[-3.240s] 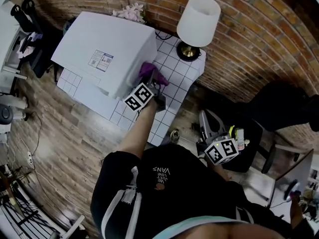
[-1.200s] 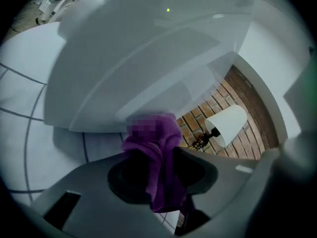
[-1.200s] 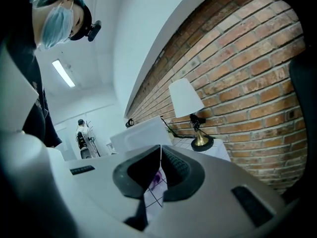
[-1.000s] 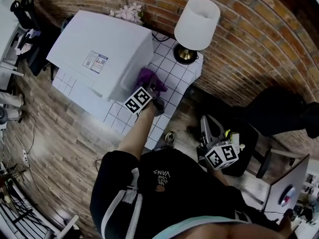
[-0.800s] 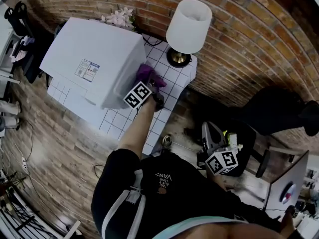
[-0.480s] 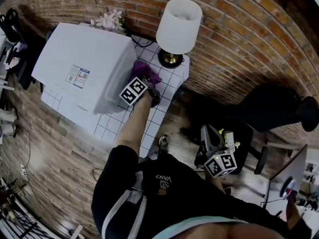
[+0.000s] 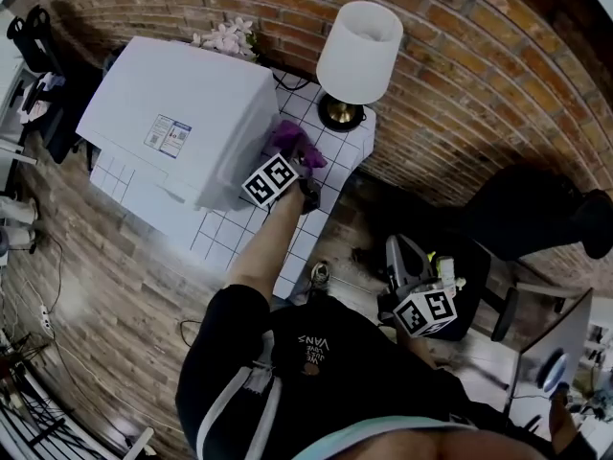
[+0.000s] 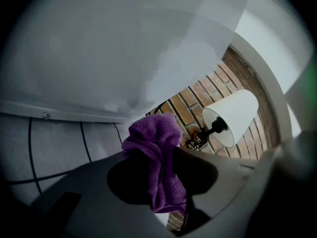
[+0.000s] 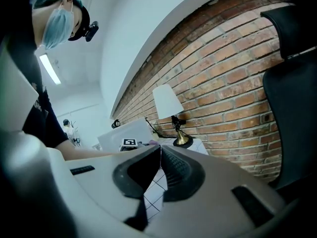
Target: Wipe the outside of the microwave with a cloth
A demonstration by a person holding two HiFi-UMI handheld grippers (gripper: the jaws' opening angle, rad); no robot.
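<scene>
Cloth: we see the purple cloth (image 7: 292, 140) bunched against the right side wall of the microwave, low down, just above the table top.
Microwave: the white microwave (image 7: 182, 103) stands on the left part of the table, with a label sticker on its top; in the left gripper view its side (image 8: 124, 43) fills the upper half.
Left gripper: the left gripper (image 7: 293, 159) pinches the cloth, whose folds hang between its jaws (image 8: 163, 155).
Right gripper: the right gripper (image 7: 402, 262) hangs low near our body, well right of the table, its jaws pressed together on nothing (image 9: 159, 150).
Table: the white tiled table (image 7: 321, 214) has dark grid lines.
Lamp: the white-shaded lamp (image 7: 359, 51) stands at the table's far right corner, near the cloth.
Wall: the brick wall (image 7: 479, 65) lies beyond.
</scene>
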